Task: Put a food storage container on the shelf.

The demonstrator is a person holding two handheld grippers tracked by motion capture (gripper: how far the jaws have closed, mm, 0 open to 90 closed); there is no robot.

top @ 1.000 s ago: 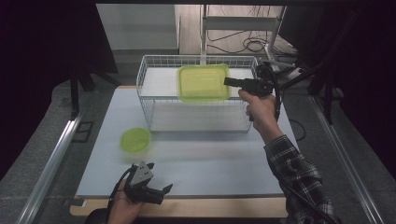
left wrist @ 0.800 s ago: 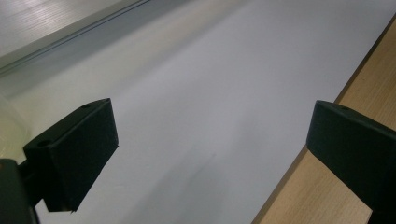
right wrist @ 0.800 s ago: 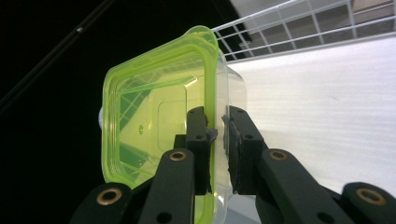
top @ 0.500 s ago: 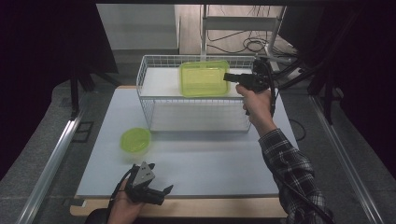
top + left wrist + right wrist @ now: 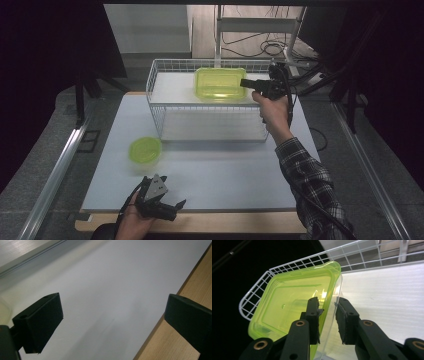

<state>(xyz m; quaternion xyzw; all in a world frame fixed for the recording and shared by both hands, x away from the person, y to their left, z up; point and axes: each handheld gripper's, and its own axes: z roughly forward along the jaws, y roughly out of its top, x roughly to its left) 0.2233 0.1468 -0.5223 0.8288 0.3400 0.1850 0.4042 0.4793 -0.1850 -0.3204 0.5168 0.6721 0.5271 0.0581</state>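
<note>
Right gripper view: right gripper jaws just parted around green container rim; left gripper jaws apart.

We can read no text, label, brand, number or sign on anything in these views.

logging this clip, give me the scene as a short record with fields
work in hand: green rectangular container being set in the white wire basket
right tool: jaws astride the container's rim, a gap showing at each pad; they have just been opening
left tool: jaws wide apart, nothing between them, low over the white mat near the table's front edge
also on the mat: round green bowl, left of the basket's front
</note>
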